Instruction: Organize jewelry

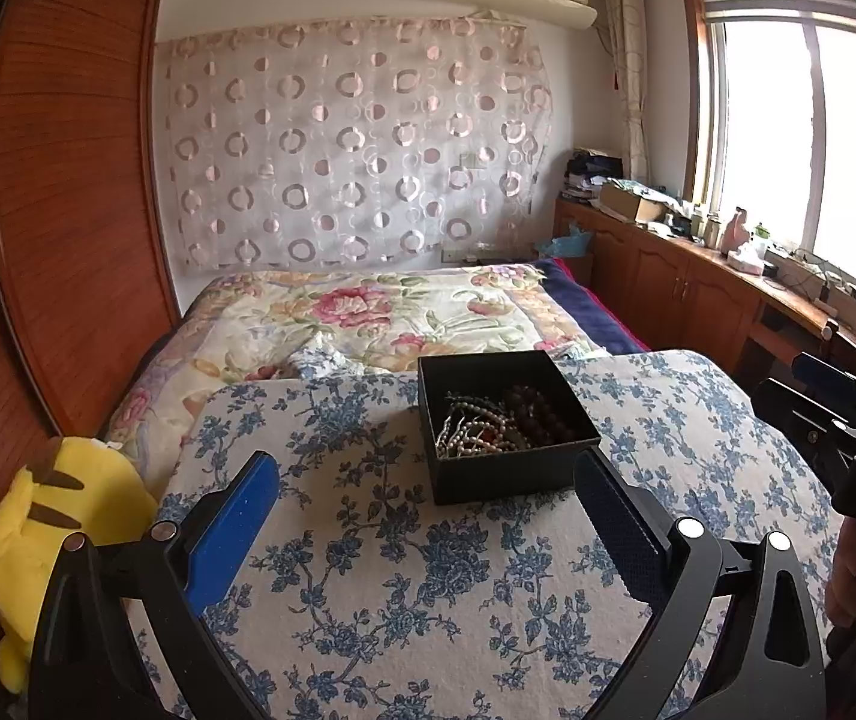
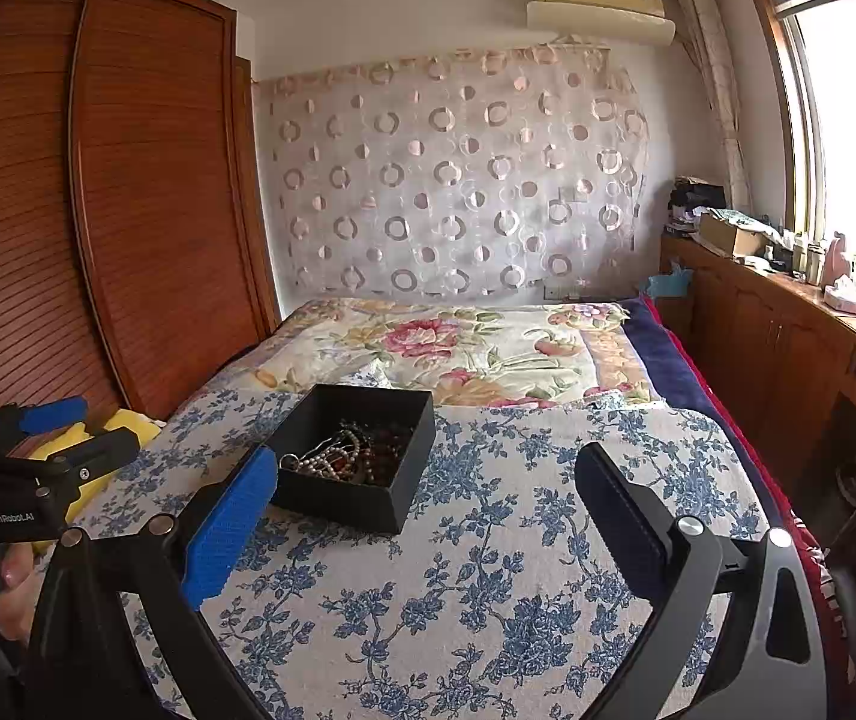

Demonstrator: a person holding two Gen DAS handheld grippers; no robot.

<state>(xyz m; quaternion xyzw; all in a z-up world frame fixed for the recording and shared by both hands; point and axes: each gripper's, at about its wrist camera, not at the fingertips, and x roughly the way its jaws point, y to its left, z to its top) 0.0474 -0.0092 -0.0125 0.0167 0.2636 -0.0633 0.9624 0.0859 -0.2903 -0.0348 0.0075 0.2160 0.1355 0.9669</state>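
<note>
A black open box (image 1: 505, 477) sits on the blue-flowered cloth (image 1: 368, 570). Inside lie a tangle of pearl strands (image 1: 475, 429) and dark red beads (image 1: 538, 414). My left gripper (image 1: 428, 480) is open, just in front of the box, with nothing between its blue fingers (image 1: 236, 528). In the right wrist view the same box (image 2: 344, 501) lies ahead and to the left, with the jewelry (image 2: 347, 456) in it. My right gripper (image 2: 428, 480) is open and empty, and its left finger (image 2: 230, 525) stands by the box's near left corner.
A yellow plush toy (image 1: 62, 528) lies at the cloth's left edge beside the wooden wardrobe (image 1: 68, 180). Behind the box is a floral quilt (image 1: 368, 312). A cluttered wooden counter (image 1: 727, 264) runs under the window on the right. A hand (image 2: 2, 588) holds the other gripper.
</note>
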